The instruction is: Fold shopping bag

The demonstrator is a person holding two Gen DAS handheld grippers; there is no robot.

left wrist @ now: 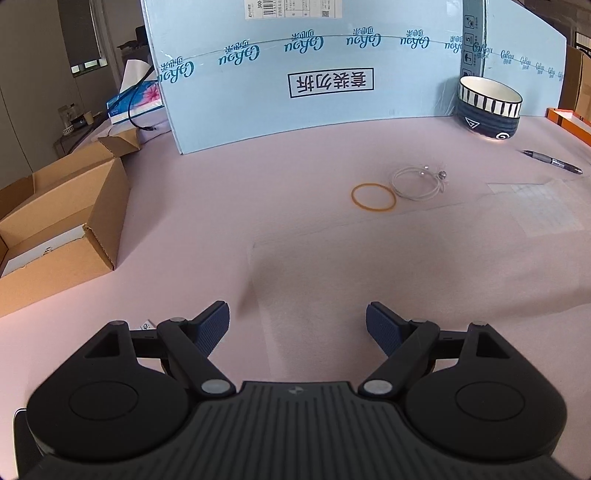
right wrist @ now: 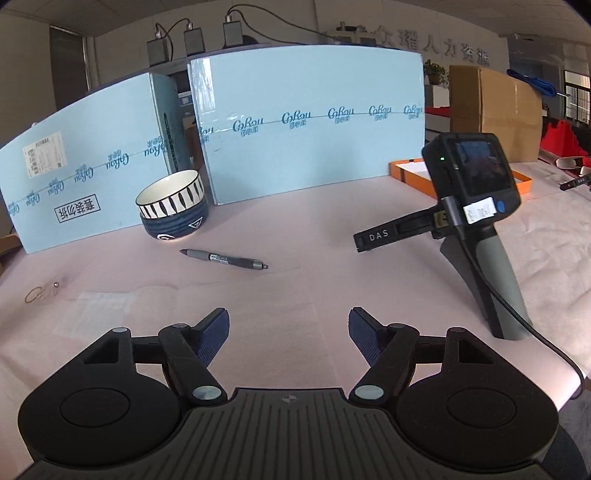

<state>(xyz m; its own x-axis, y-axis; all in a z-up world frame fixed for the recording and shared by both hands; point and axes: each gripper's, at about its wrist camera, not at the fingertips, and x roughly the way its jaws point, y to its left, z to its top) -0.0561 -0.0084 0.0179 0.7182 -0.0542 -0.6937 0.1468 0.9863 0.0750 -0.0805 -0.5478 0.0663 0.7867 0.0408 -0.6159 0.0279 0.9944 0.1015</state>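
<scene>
While both my claws hang wide and empty, left gripper (left wrist: 297,320) and right gripper (right wrist: 289,327) low over the shopping bag (left wrist: 406,266), it lies flat and pale on the pink tabletop (left wrist: 184,221), spread near me, likely for folding.

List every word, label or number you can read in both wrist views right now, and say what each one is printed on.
"Cobou", repeated in a row: light blue carton panels.
"DAS": black arm of the handheld device.
"5" in a handling-symbol strip: carton edge.
"300": shipping label; the remainder is too small.
Boxed Chinese characters, upside down: not legible to me.
Pen label: too small.
Wall characters: blurred.
</scene>
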